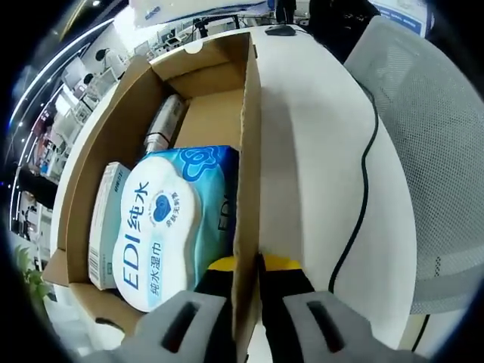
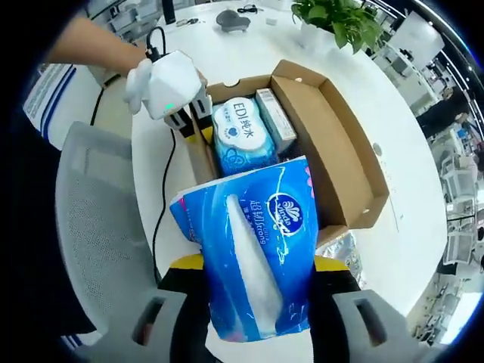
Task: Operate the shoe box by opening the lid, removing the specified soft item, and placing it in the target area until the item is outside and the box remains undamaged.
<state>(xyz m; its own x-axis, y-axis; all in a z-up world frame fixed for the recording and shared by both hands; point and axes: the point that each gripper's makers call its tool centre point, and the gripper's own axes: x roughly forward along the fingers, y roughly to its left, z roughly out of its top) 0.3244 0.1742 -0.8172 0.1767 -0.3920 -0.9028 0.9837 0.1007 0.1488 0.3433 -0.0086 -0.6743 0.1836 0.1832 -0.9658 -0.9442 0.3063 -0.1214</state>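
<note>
Right claw (image 2: 257, 291) clamped on blue tissue pack (image 2: 253, 249) — pack is out of the shoe box (image 2: 333, 144), held above its near end. Left claw (image 1: 246, 276) pinches box side wall (image 1: 248, 151), one jaw inside, one outside. Inside box: EDI wet wipes (image 1: 170, 223), small carton (image 1: 106, 219), a metal cylinder (image 1: 162, 125). White tabletop (image 1: 318, 151) — black cable (image 1: 363, 174) beside box.

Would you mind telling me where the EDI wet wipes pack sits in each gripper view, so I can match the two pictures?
Left gripper view: EDI wet wipes pack lies lower left, inside the cardboard box, just above the left gripper.
Right gripper view: the pack lies upper centre in the box, above the blue tissue pack.
Shared landmark: the slim carton beside the wipes.
</note>
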